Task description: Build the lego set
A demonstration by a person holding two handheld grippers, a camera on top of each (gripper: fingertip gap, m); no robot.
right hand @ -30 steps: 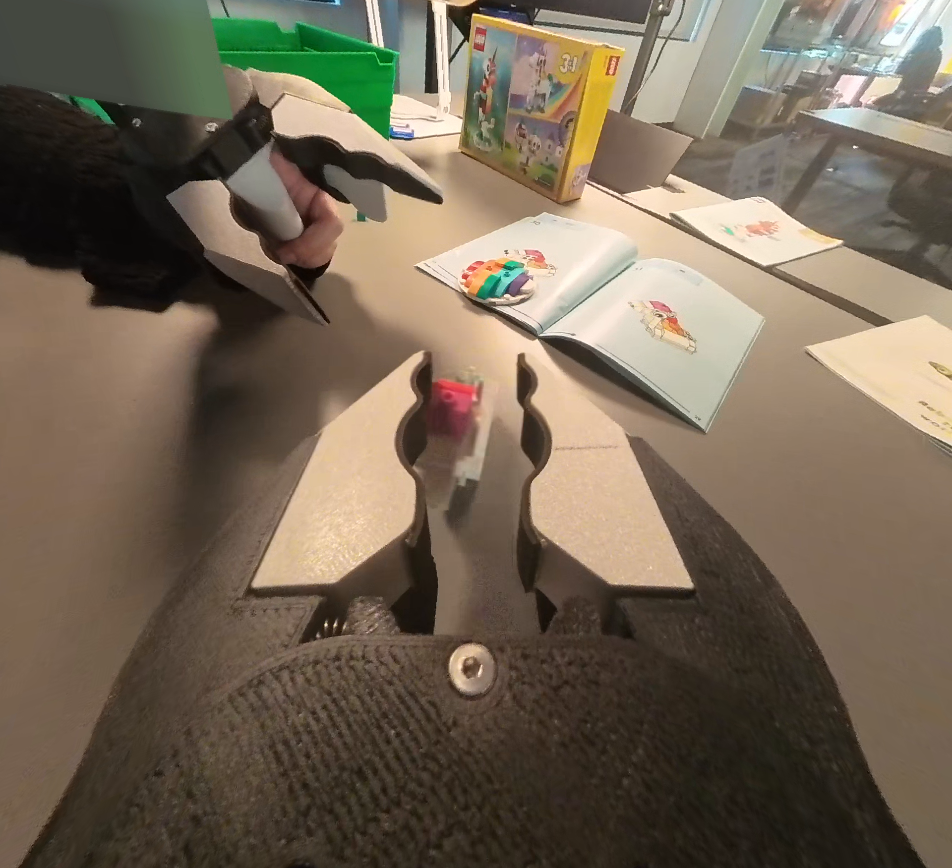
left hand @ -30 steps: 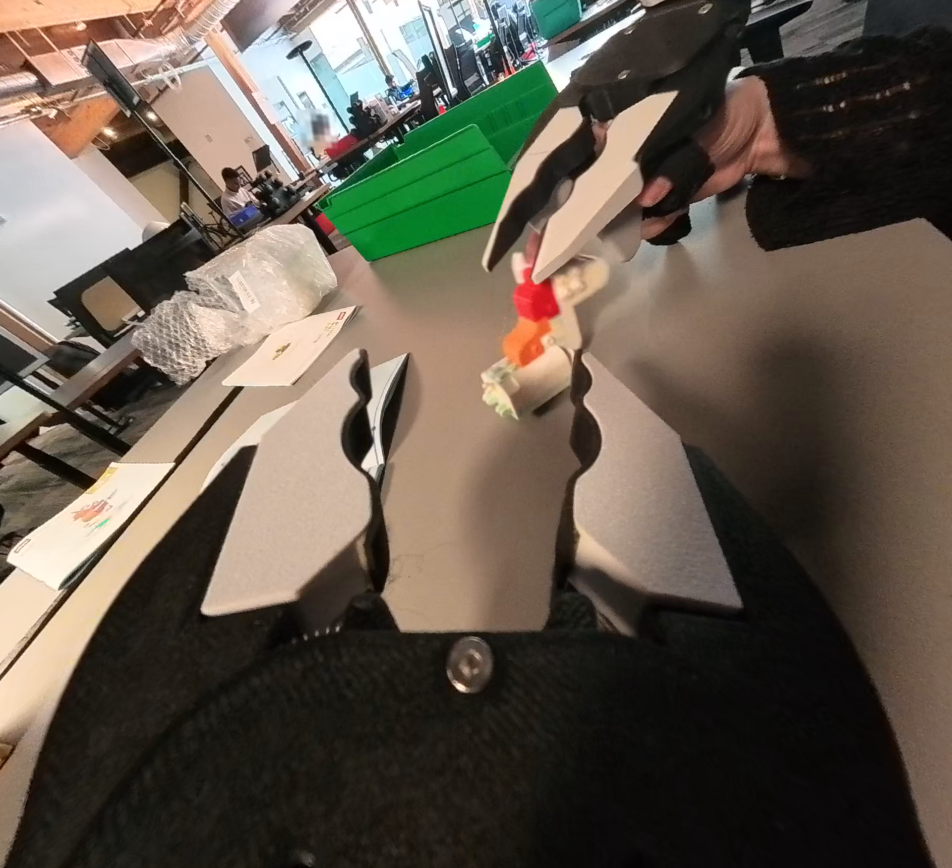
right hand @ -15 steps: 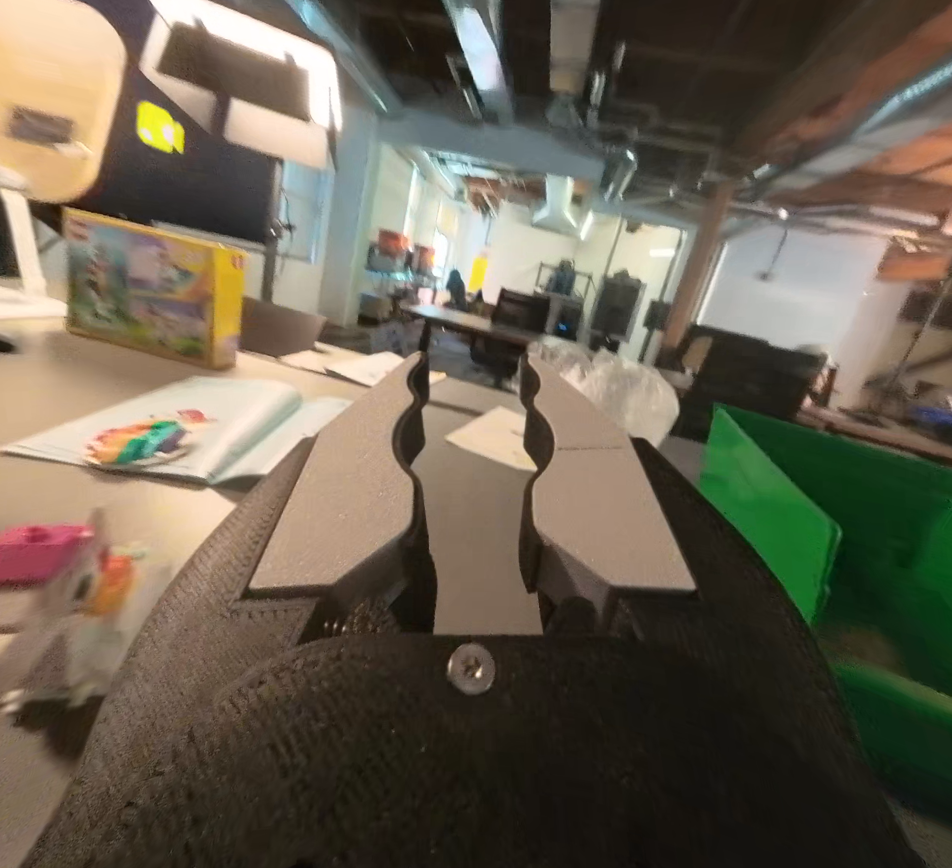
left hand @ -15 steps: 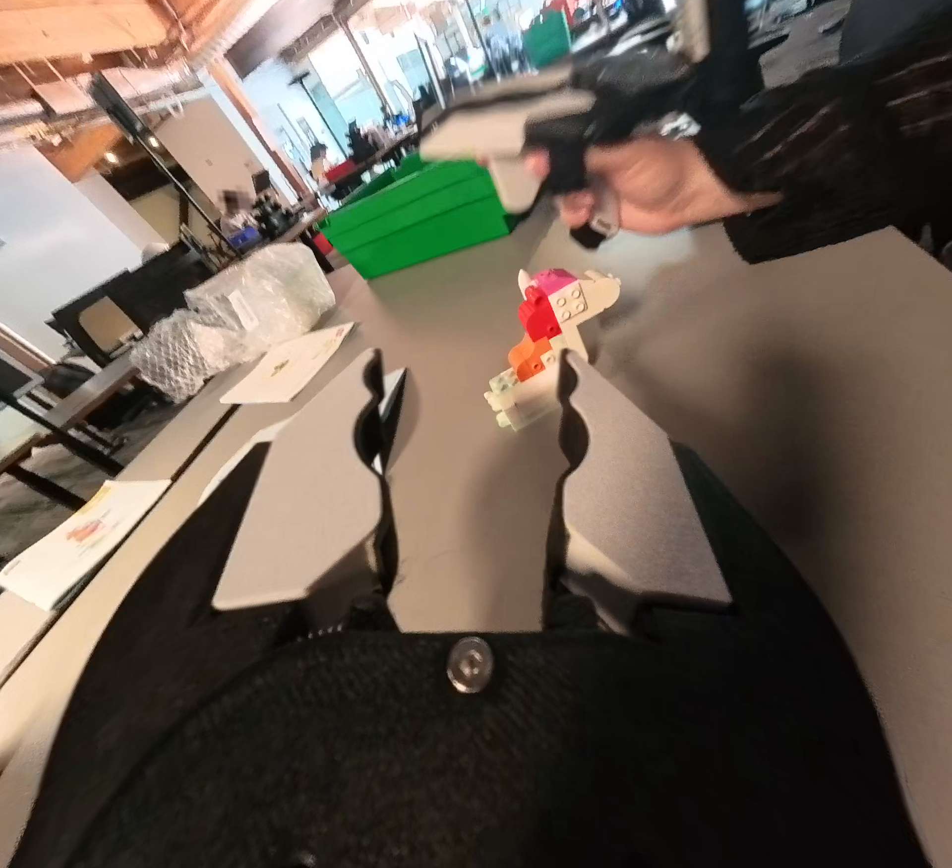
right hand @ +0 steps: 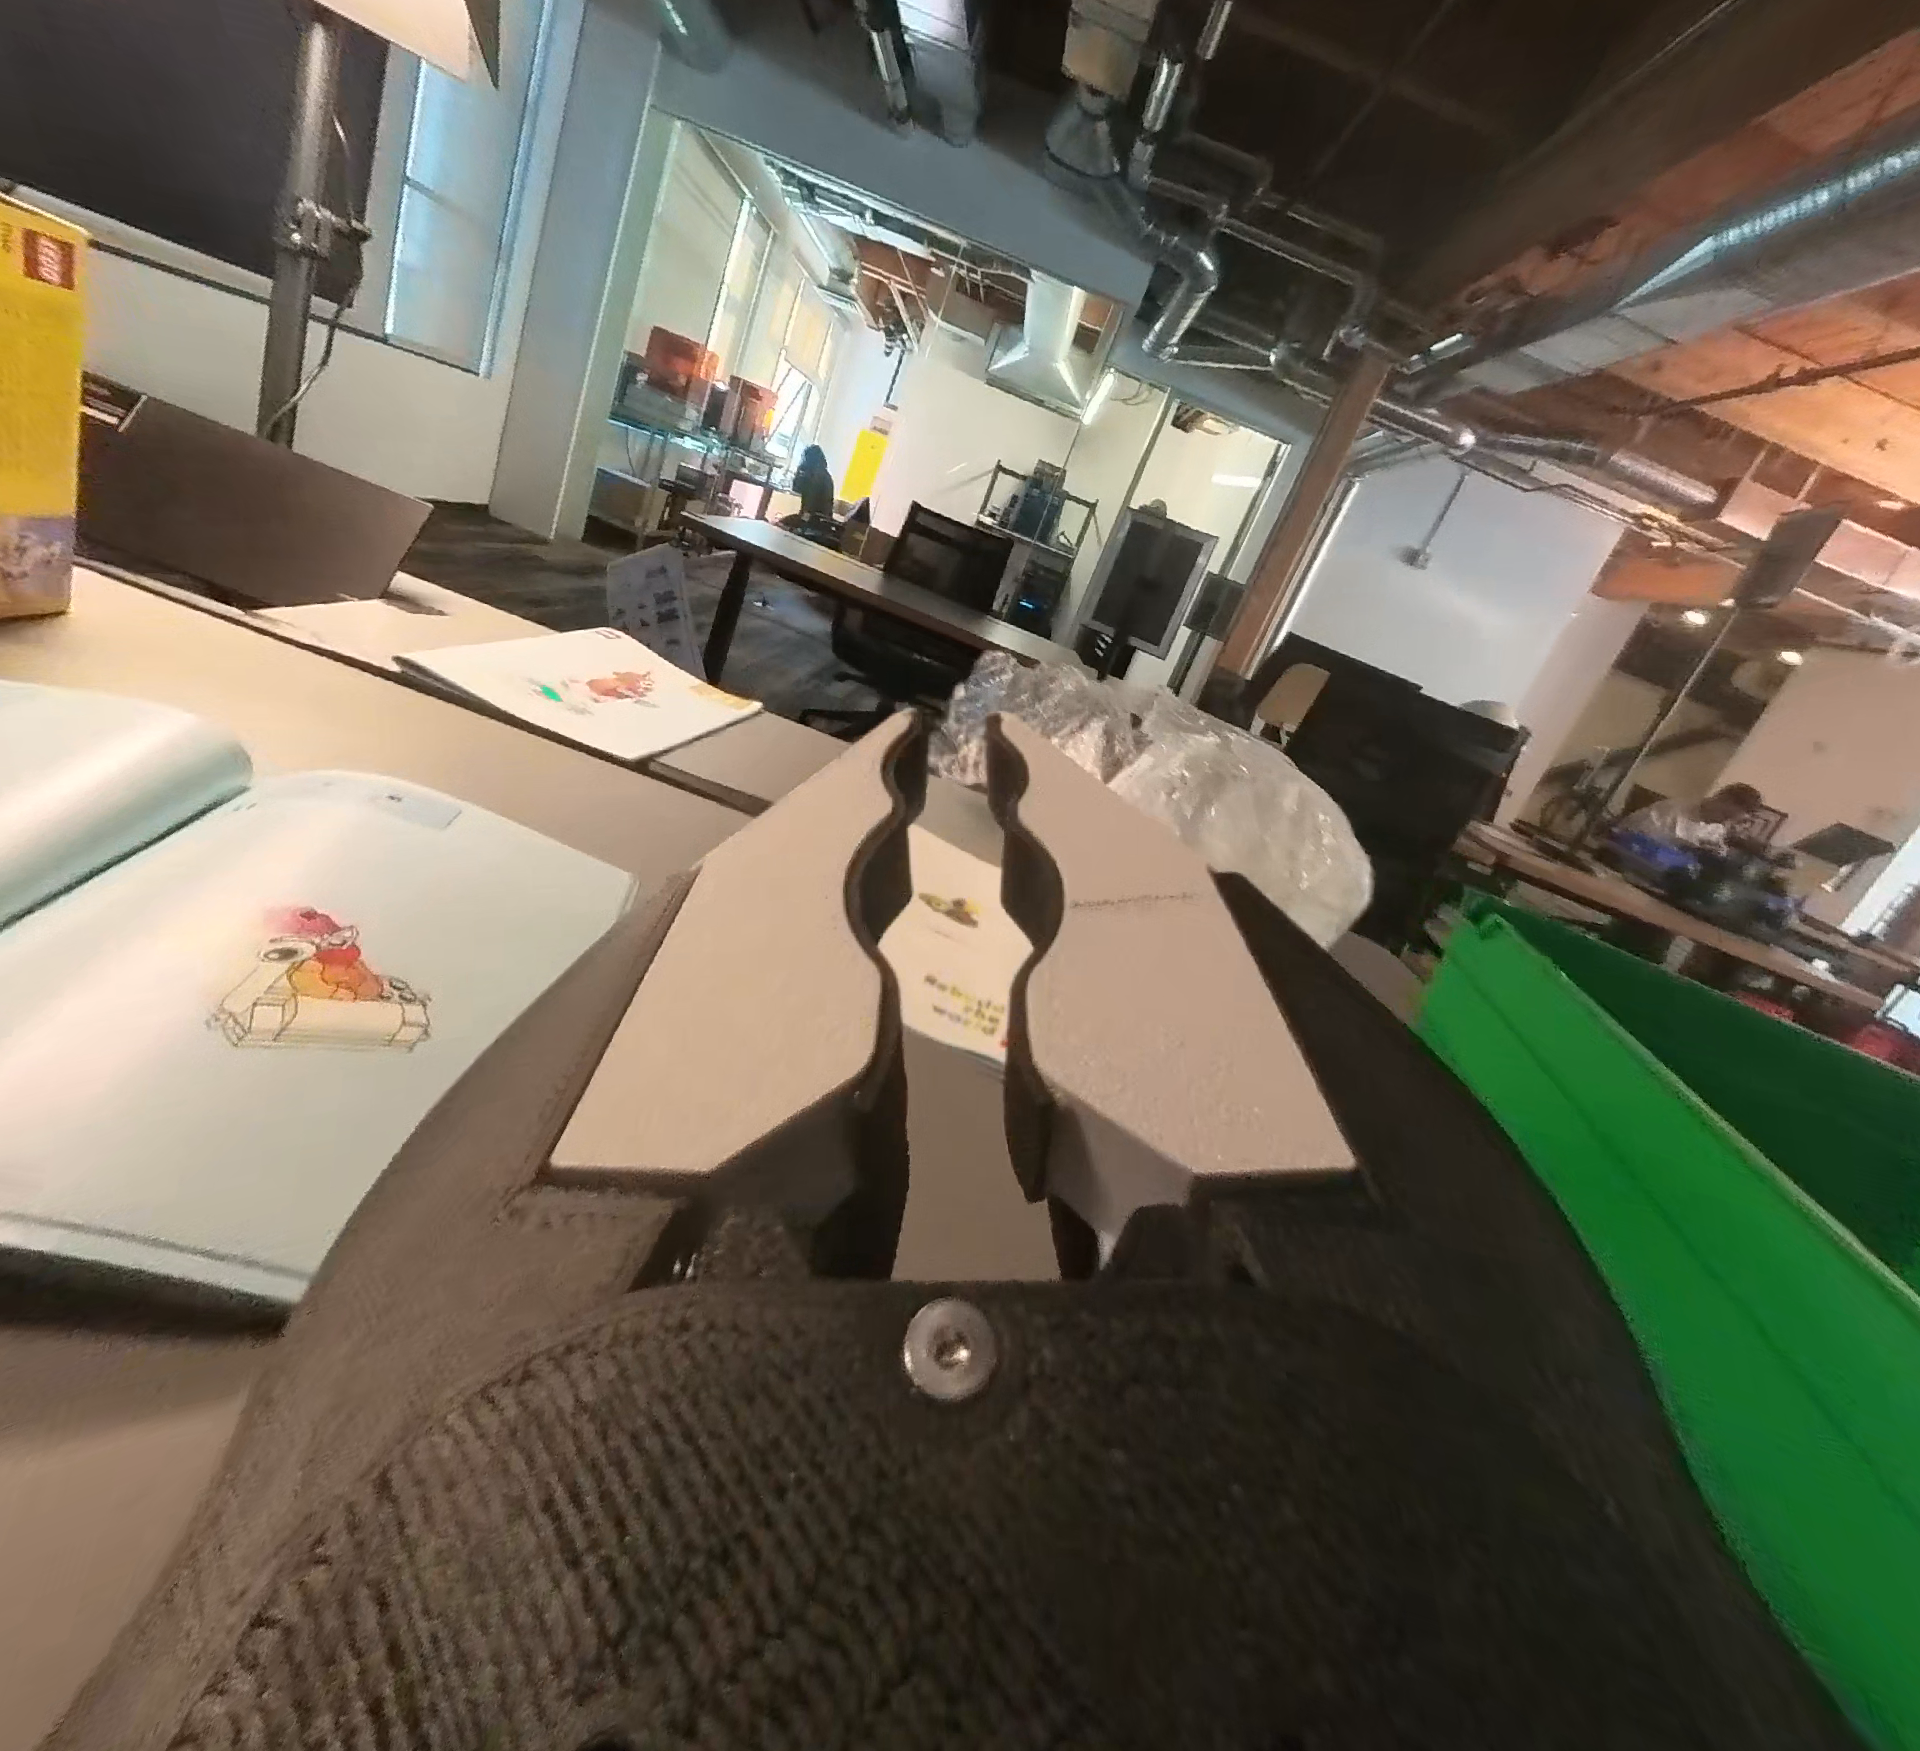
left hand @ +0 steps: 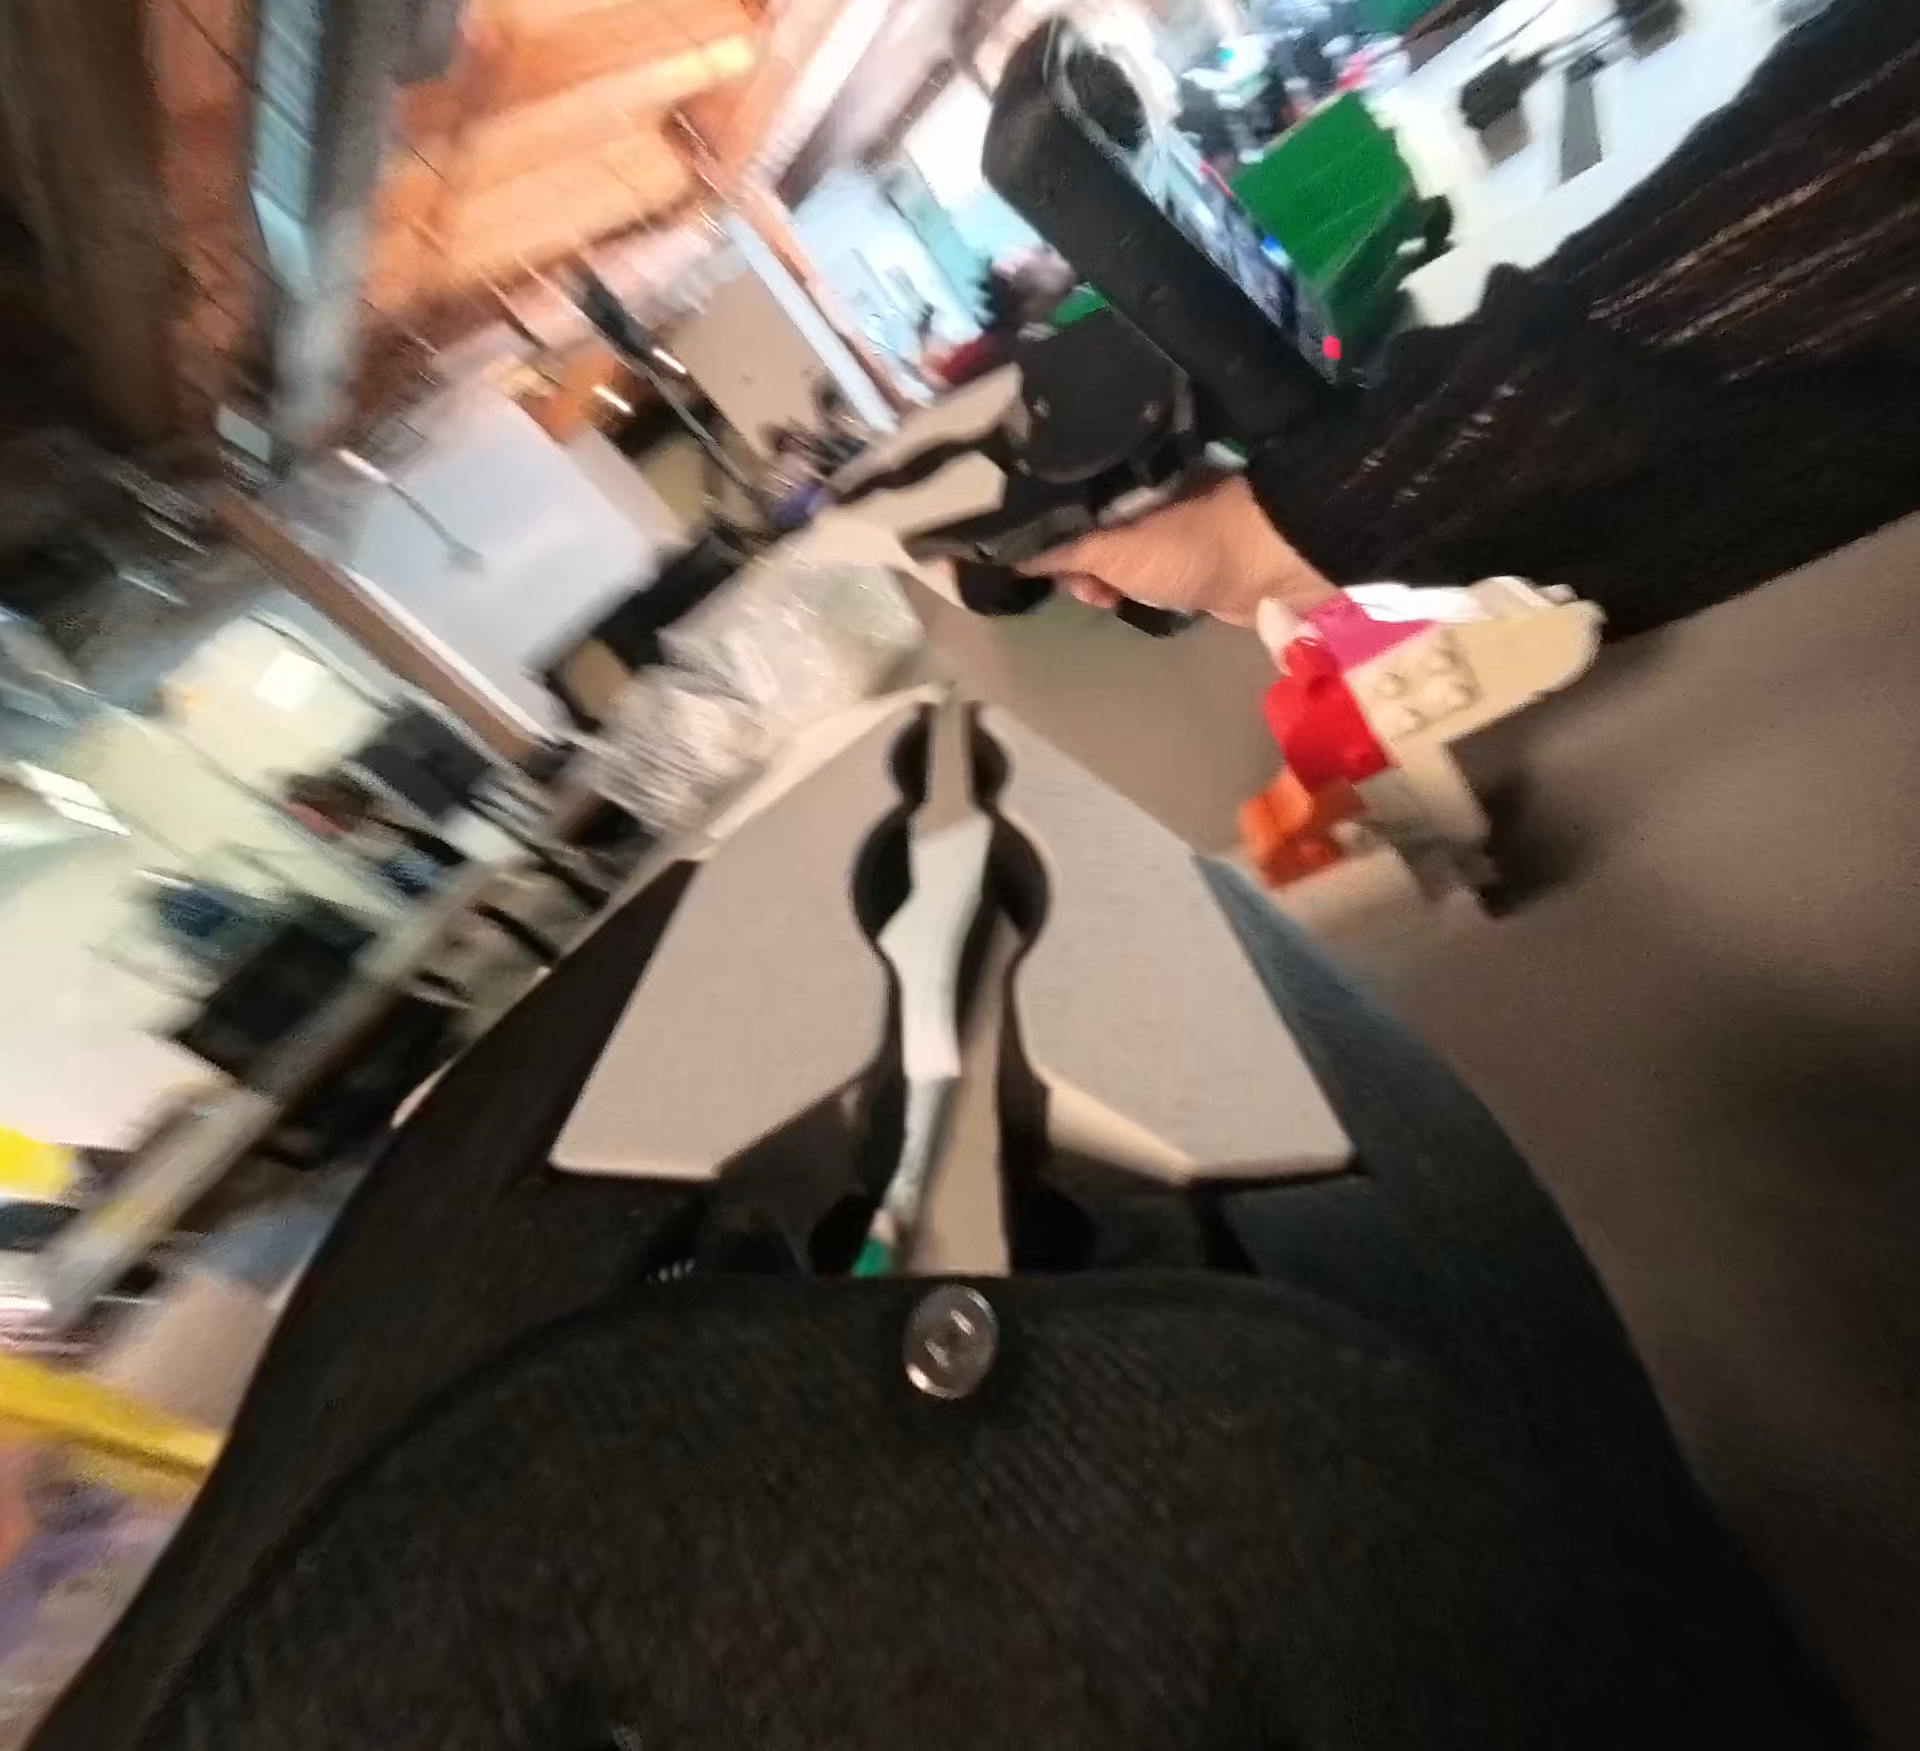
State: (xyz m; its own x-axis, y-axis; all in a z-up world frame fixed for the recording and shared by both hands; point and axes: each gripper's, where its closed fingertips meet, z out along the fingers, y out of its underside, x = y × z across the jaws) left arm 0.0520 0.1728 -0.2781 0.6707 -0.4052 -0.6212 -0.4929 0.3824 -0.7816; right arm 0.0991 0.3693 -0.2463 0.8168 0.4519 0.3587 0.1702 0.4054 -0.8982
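While neither tool holds anything, the half-built brick animal model, white body with red, pink and orange blocks (left hand: 1382, 745), stands on the grey surface (left hand: 1662, 1026). Left tool (left hand: 951, 725): jaws nearly closed, narrow slit, nothing gripped, view tilted and blurry. Model sits ahead and to its right, off the jaw line. Right tool (right hand: 954, 745): jaws close together with a small gap, empty, aimed out over the pale open instruction booklet (right hand: 260, 974) toward the crumpled clear plastic wrap (right hand: 1195, 776); green plastic bin (right hand: 1714, 1130) on its right. Model not in the right wrist view. Left wrist view shows the right tool raised behind the model, pointing away. Judgement: left tool looks nearer; it would swing right to line up.
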